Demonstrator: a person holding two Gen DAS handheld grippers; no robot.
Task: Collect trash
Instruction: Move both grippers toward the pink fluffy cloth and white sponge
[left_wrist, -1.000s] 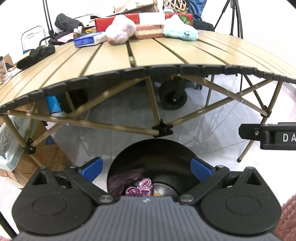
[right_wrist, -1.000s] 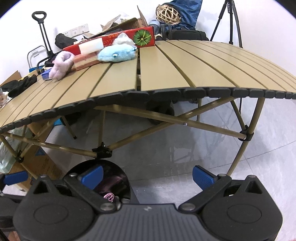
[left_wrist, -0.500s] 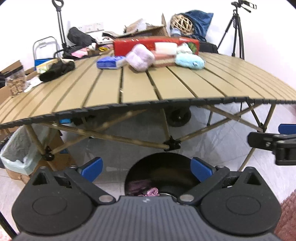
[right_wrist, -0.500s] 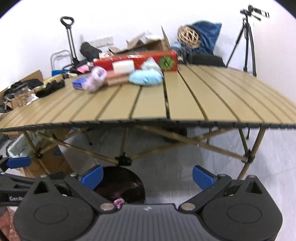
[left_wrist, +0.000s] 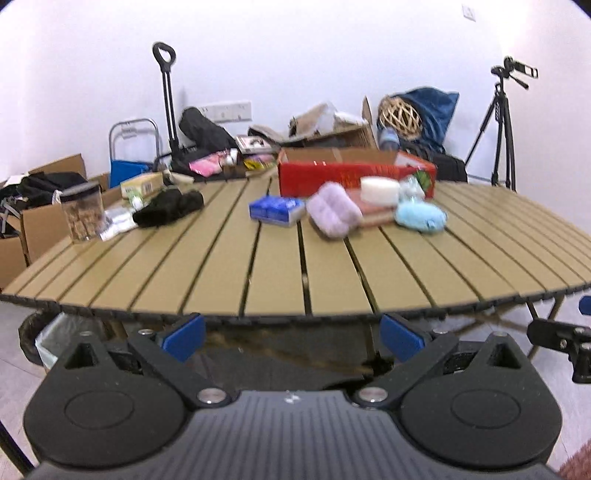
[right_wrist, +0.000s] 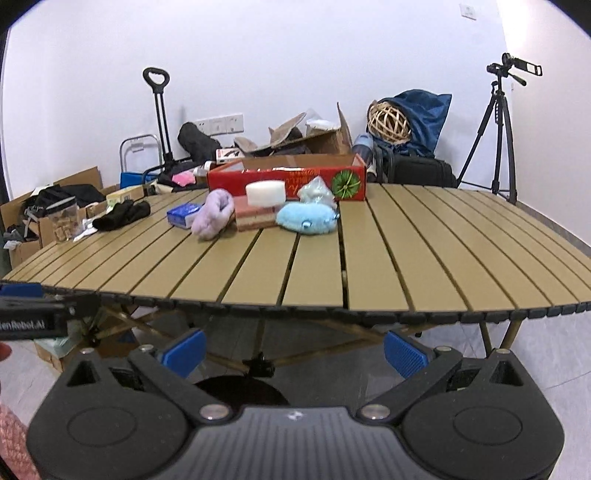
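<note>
Both the left gripper (left_wrist: 291, 334) and right gripper (right_wrist: 293, 349) gape empty before the slatted tabletop (right_wrist: 369, 258); a red box (right_wrist: 288, 179) sits at its far edge, a tripod (right_wrist: 498, 125) by the white wall.

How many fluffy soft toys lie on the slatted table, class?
2. A purple soft toy lies left of the pink box, beside the blue packet. A light blue soft toy lies right of that box, before the red carton. The carton may hide others.

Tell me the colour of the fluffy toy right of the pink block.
Light blue fluffy toy; right wrist view shows it best.
</note>
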